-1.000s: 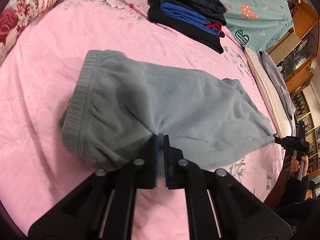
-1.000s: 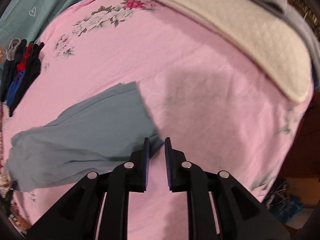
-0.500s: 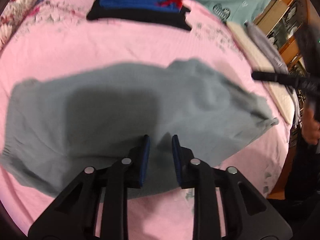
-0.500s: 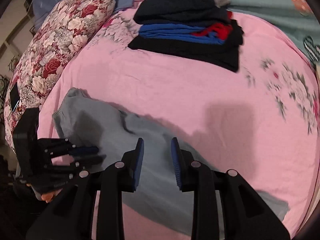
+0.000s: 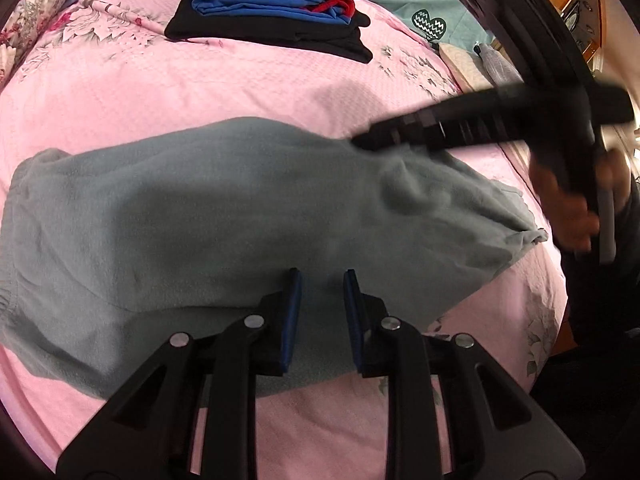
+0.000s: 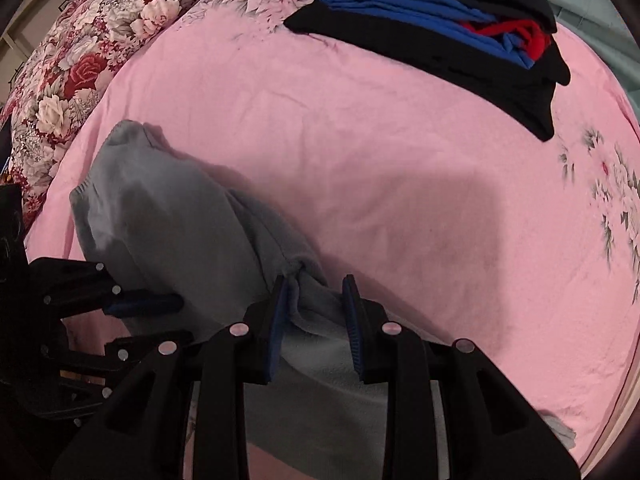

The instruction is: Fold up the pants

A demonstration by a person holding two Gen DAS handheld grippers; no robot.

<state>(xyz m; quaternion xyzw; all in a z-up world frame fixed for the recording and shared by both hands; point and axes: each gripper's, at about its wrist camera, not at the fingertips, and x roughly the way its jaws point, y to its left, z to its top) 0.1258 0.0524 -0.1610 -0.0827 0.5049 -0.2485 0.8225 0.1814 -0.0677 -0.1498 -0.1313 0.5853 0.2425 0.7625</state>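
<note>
Surface: pink floral bedspread (image 5: 240, 92).
Pants: grey fleece pants (image 5: 224, 208), rumpled, spread under both tools.
Left gripper (image 5: 319, 280): jaws apart, empty.
Right gripper (image 6: 315, 294): jaws apart, fleece fold between them.

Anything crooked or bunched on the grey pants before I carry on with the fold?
Yes. The grey pants lie mostly flat on the pink bedspread, but the end nearest the right gripper is bunched and wrinkled, with its edge curled. The folded clothes stack looks tidy.

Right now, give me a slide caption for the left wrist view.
Open left gripper over grey pants on a pink bedspread, right gripper at their far edge.
</note>
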